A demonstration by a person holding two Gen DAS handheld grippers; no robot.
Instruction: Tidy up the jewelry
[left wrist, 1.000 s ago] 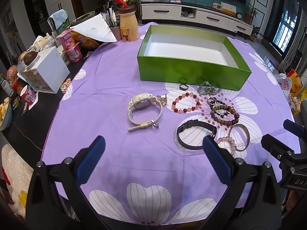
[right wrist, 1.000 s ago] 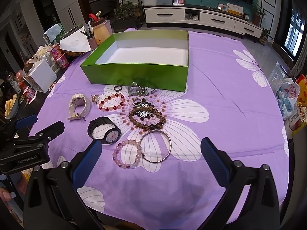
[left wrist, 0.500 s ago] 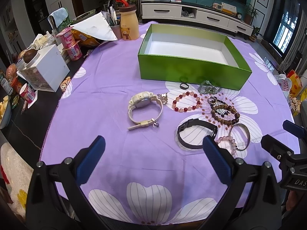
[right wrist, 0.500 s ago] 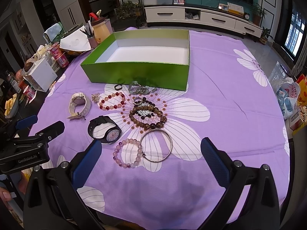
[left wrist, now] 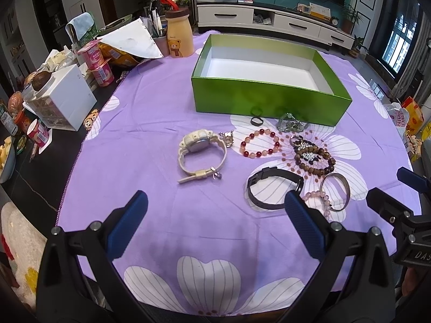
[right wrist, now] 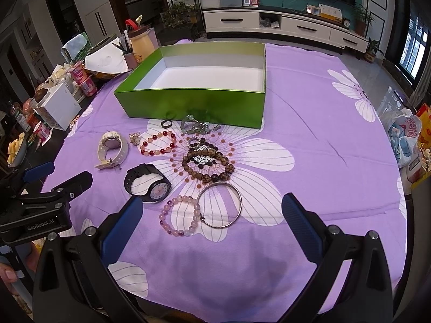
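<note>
Green box (right wrist: 194, 105) sits empty beyond the jewelry, and the bangle (right wrist: 219, 206) lies nearest the right tool (right wrist: 212, 223), both tools' fingers spread wide, empty.

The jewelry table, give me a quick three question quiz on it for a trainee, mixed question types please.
1. True or false: the green box already holds some jewelry.
2. Multiple choice: which piece touches the silver bangle? A) the white watch B) the pale pink bead bracelet C) the black ring
3. Fill in: the black watch lies with its dial facing the ___ gripper's camera.

Key:
1. False, its white floor is bare.
2. B.
3. Right; the left wrist view shows only its strap and case edge.
</note>
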